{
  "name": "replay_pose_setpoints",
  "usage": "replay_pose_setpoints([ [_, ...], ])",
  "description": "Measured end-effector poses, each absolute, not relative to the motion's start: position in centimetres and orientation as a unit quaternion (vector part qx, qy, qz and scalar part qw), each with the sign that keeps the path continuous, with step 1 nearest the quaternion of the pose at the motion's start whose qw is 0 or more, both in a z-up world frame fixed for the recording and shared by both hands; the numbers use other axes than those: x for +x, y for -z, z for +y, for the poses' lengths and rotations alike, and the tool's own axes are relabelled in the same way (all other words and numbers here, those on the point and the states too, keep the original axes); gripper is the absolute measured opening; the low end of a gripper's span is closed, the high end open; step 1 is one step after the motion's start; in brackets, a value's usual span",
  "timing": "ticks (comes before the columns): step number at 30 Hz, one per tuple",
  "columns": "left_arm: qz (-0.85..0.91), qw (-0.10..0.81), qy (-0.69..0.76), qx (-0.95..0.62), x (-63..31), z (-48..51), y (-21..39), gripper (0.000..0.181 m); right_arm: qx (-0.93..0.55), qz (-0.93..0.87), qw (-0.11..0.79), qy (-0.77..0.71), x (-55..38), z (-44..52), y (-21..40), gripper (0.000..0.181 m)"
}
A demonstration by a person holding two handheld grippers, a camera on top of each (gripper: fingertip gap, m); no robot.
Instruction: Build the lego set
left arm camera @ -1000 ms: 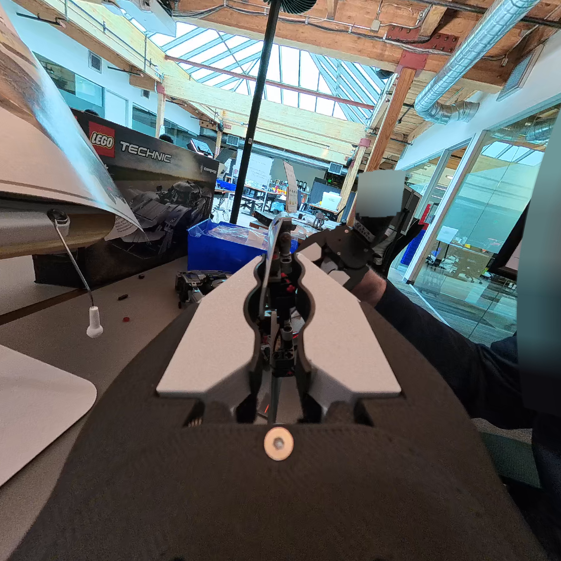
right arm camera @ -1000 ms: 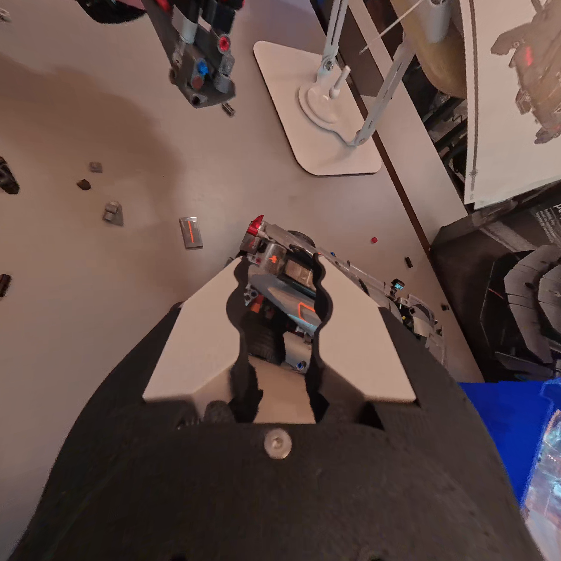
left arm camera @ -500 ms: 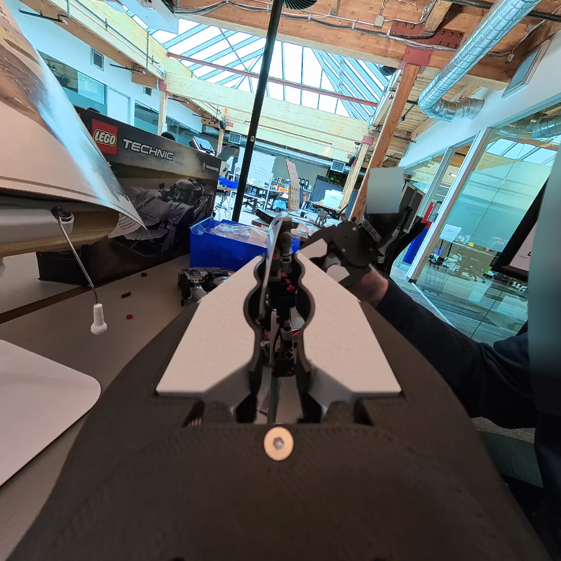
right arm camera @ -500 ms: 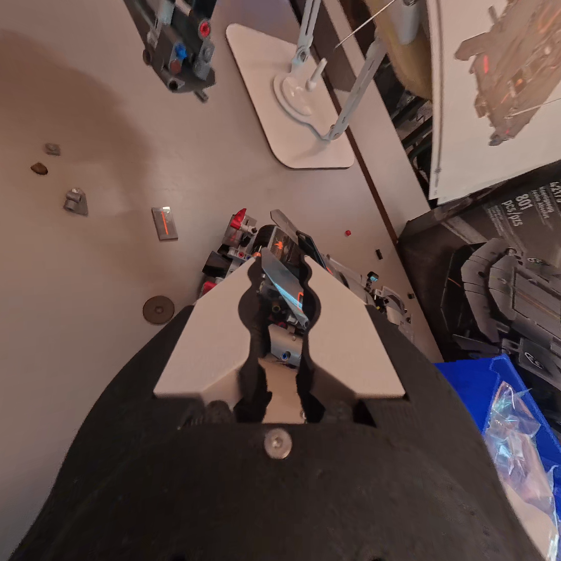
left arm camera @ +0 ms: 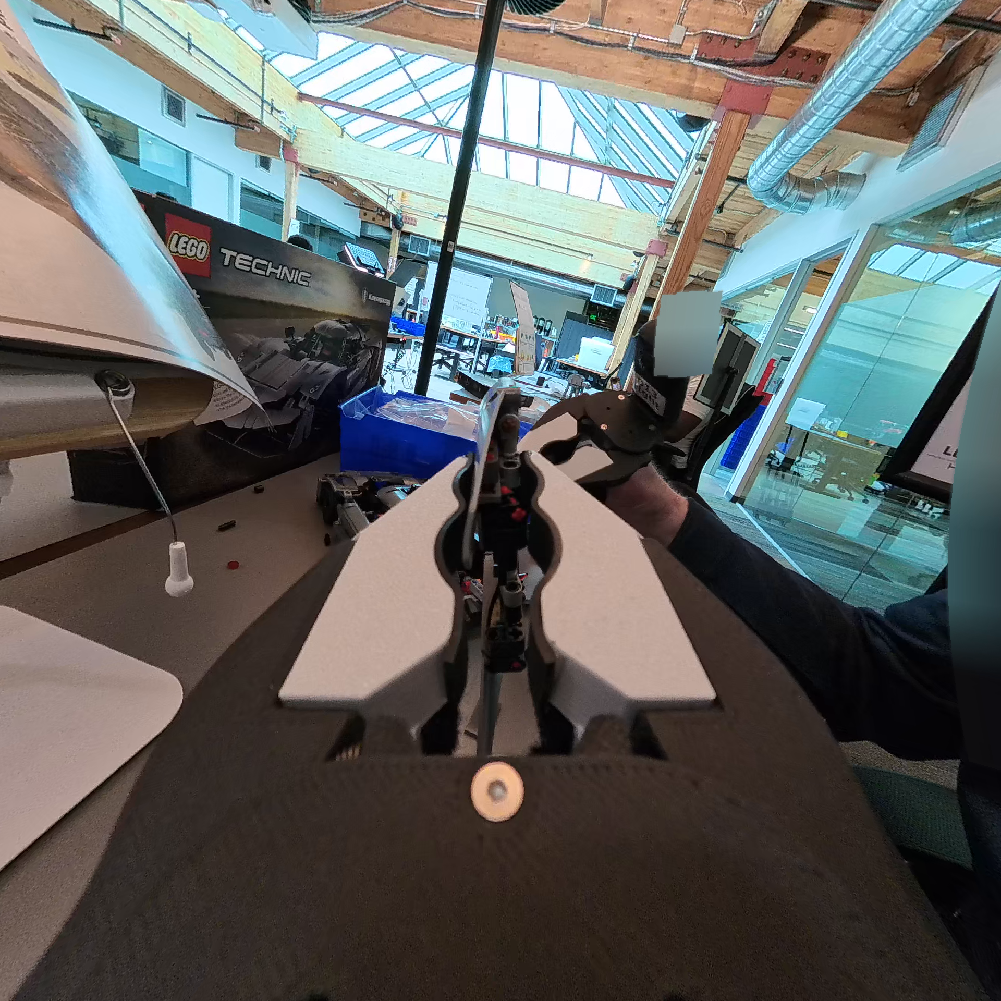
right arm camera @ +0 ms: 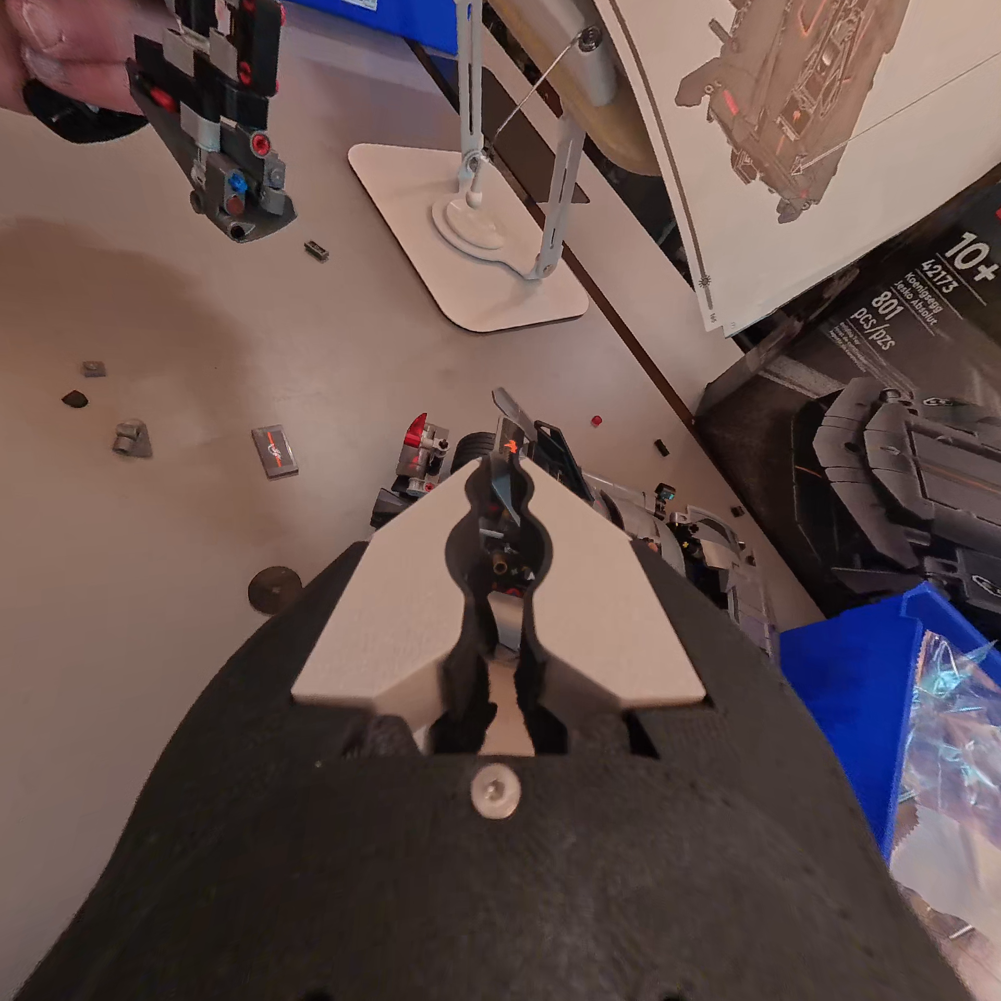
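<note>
While both claws stay low in frame:
Left gripper (left arm camera: 495, 487): clamped on dark sub-assembly (left arm camera: 501, 547).
Right gripper (right arm camera: 501, 482): narrowed around car model (right arm camera: 639, 514), centre frame.

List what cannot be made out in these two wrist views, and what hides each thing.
- Right wrist view: right gripper fingers cover much of the car model.
- Left wrist view: left gripper fingers hide the sub-assembly's sides.
- Right wrist view: top edge cuts off the instruction booklet.
</note>
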State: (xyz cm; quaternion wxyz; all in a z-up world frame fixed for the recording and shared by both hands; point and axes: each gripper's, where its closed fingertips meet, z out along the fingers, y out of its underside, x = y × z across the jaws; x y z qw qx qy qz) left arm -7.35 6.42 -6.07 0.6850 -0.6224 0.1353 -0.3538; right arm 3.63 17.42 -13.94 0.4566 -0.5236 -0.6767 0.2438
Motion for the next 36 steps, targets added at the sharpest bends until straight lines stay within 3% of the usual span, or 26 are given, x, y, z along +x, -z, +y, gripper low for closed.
replay_pose_setpoints([
  [8, 0.136, 0.682, 0.353, -0.626, -7.4, 6.6, 6.4, 0.013, -0.515, -0.682, 0.448, -0.262, 3.4, 16.7, 14.0, 0.005],
  [14, 0.13, 0.676, 0.369, -0.624, -7.4, 6.8, 6.7, 0.013, -0.472, -0.669, 0.456, -0.349, 2.1, 13.3, 11.1, 0.018],
  [23, 0.145, 0.665, 0.41, -0.607, -6.1, 6.2, 6.3, 0.013, -0.451, -0.645, 0.346, -0.511, -3.5, 5.9, 10.4, 0.031],
  [26, 0.157, 0.658, 0.414, -0.609, -5.5, 6.1, 6.5, 0.013, -0.456, -0.625, 0.324, -0.544, -3.8, 5.5, 10.1, 0.026],
  [29, 0.162, 0.654, 0.421, -0.608, -5.2, 6.1, 6.6, 0.013, -0.463, -0.603, 0.306, -0.573, -3.4, 5.9, 9.8, 0.01],
  [36, 0.154, 0.644, 0.436, -0.61, -5.1, 6.4, 6.9, 0.016, -0.47, -0.594, 0.304, -0.577, -3.1, 6.4, 9.7, 0.007],
])
